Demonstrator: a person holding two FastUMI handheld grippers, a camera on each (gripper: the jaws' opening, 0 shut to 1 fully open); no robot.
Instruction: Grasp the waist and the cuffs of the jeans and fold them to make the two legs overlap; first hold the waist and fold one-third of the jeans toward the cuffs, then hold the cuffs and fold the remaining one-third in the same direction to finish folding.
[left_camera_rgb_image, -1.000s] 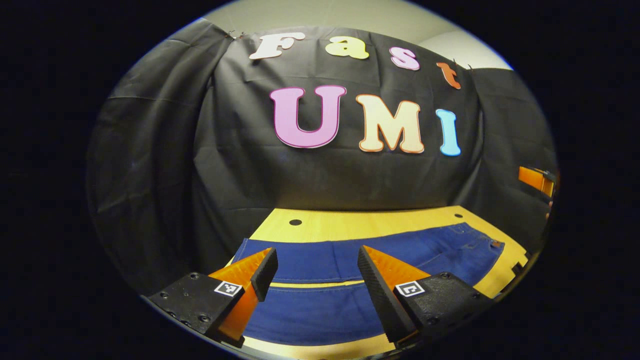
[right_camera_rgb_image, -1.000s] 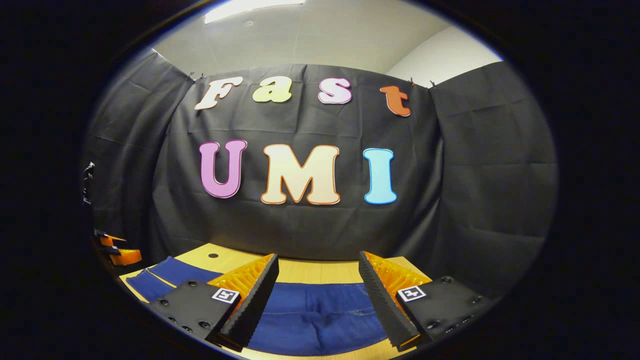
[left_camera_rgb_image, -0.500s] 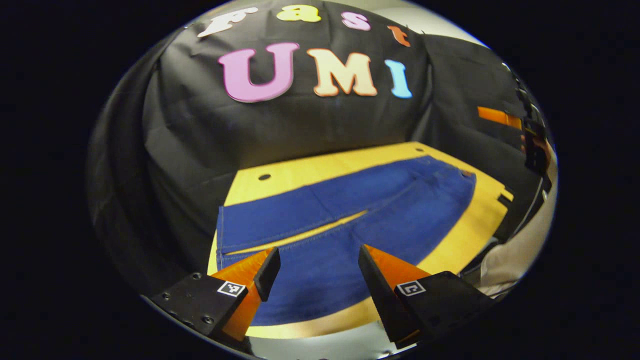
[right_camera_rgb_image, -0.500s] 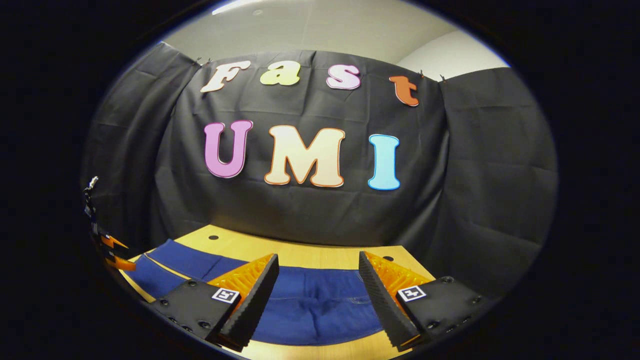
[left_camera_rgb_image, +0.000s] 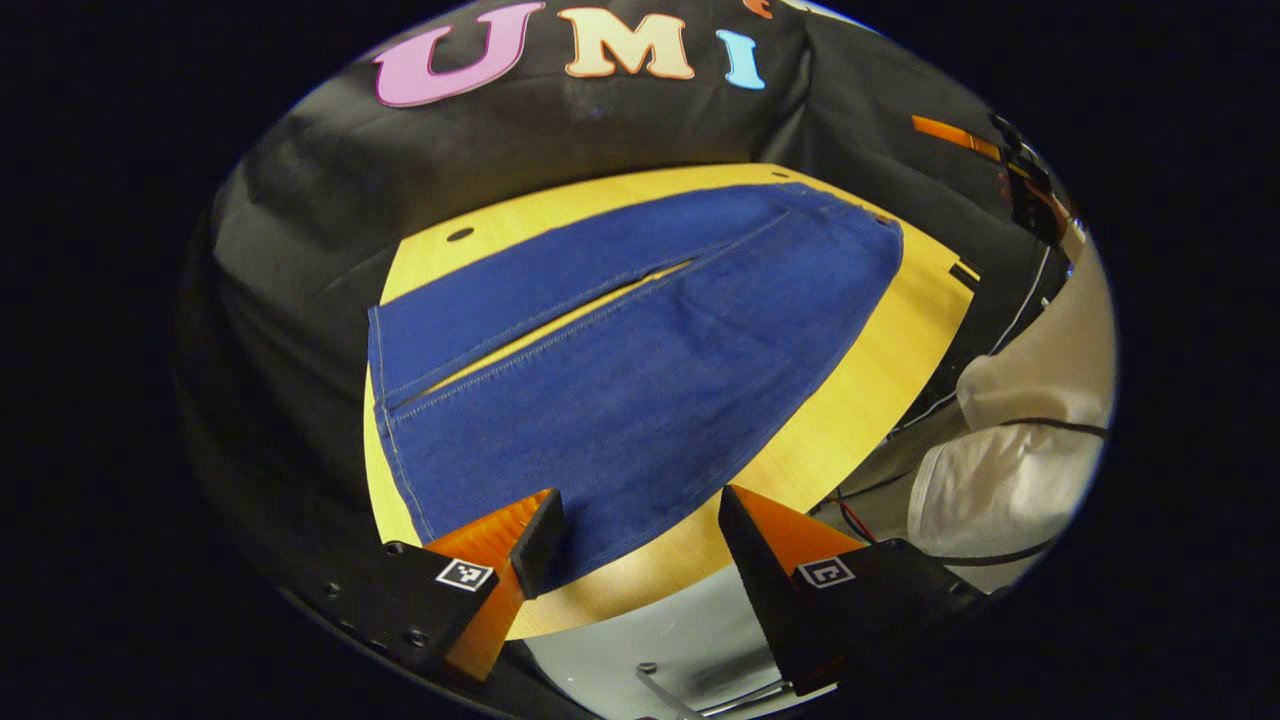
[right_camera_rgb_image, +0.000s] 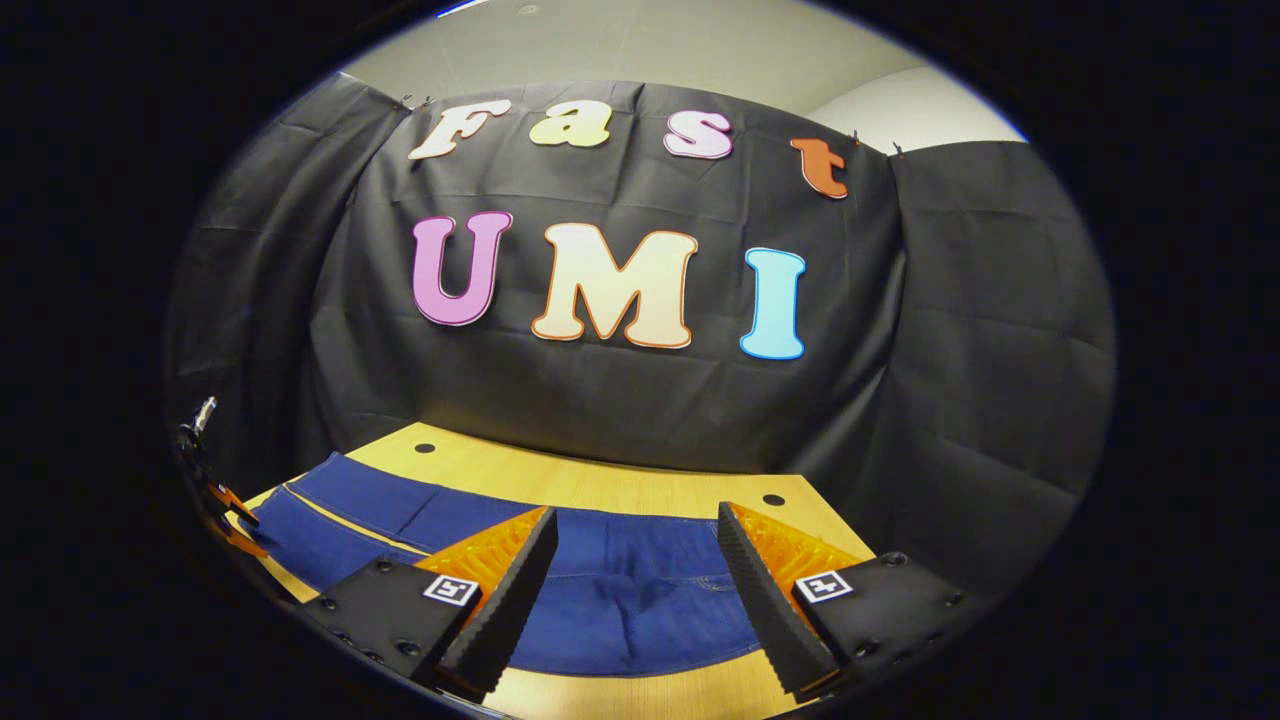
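Blue jeans (left_camera_rgb_image: 620, 360) lie flat on the yellow wooden table (left_camera_rgb_image: 860, 400), legs side by side with a narrow gap between them. In the left gripper view the cuffs are at the left and the waist at the far right. My left gripper (left_camera_rgb_image: 635, 530) is open, hovering above the near leg's edge close to the table's front. In the right gripper view the waist end of the jeans (right_camera_rgb_image: 630, 600) lies under my right gripper (right_camera_rgb_image: 635, 565), which is open and above the cloth. The left gripper (right_camera_rgb_image: 225, 505) shows at the far left there.
The table (right_camera_rgb_image: 620, 480) has small round holes near its back edge and a notched right end. A person's light sleeve (left_camera_rgb_image: 1010, 440) and some cables hang beyond the table's front edge. Grey floor shows below the left gripper.
The left gripper has tilted down and pulled back toward the table's front edge, so the whole jeans now show. The right gripper has tipped down slightly. Both stay open.
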